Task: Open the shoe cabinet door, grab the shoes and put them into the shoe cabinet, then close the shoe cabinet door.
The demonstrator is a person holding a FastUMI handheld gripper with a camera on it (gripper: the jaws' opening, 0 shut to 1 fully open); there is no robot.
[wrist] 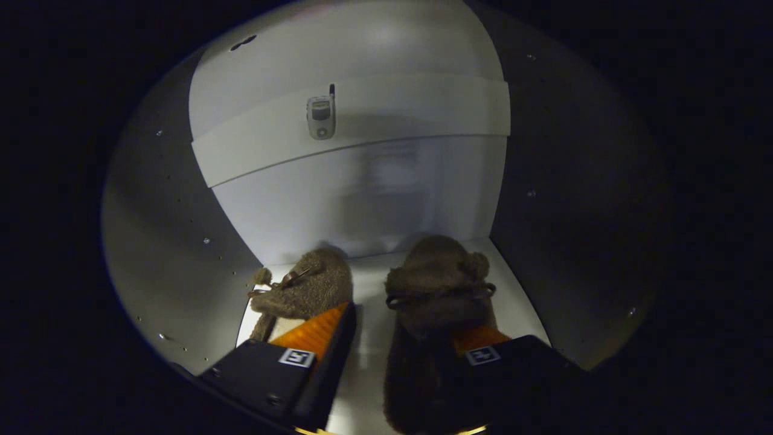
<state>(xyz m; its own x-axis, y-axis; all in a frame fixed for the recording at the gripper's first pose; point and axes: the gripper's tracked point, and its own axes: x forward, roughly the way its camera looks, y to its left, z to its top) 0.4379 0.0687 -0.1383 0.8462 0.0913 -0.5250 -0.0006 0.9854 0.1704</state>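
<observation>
Inside the white shoe cabinet (362, 199), we are seeing two fuzzy brown slippers (438, 284) lying side by side; our gripper (395, 338) is gaping wide, holding nothing.

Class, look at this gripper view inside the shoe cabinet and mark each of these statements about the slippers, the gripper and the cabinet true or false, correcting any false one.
1. Two fuzzy brown slippers lie on the cabinet floor. True: left slipper, right slipper.
2. The gripper is shut on the left slipper. False: its fingers stand apart, with bare floor between them.
3. A small grey device is fixed to the white band on the back wall. True.
4. The slippers are stacked one on the other. False: they lie side by side, apart.
5. The slippers' toes point toward the back wall. True.
</observation>
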